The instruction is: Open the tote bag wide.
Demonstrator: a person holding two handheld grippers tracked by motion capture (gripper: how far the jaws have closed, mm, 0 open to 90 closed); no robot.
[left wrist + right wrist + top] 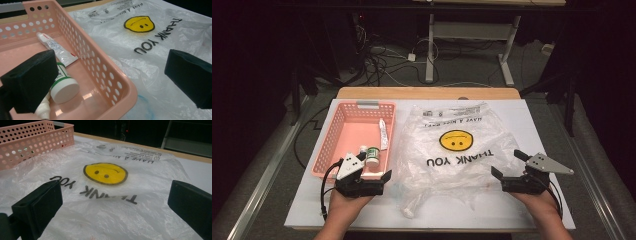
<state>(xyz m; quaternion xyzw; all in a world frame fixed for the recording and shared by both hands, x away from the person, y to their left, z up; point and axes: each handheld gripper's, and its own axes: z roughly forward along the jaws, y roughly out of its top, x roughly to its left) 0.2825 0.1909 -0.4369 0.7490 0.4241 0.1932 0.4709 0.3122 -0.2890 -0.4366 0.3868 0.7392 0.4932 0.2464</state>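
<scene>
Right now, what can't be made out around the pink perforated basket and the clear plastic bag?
- Small white dropper bottle in the pink perforated basket: left gripper view, mostly hidden by the gripper's own black jaw and cut off by the bottom edge.
- Green-banded white-capped jar: label too small in the high view, turned away in the left gripper view.
- White squeeze tube: print too small.
- Clear plastic bag: whether the white thing at its near end lies inside, unclear.

Pink perforated basket (343,131); clear bag (452,165) with yellow smiley, black lettering.
</scene>
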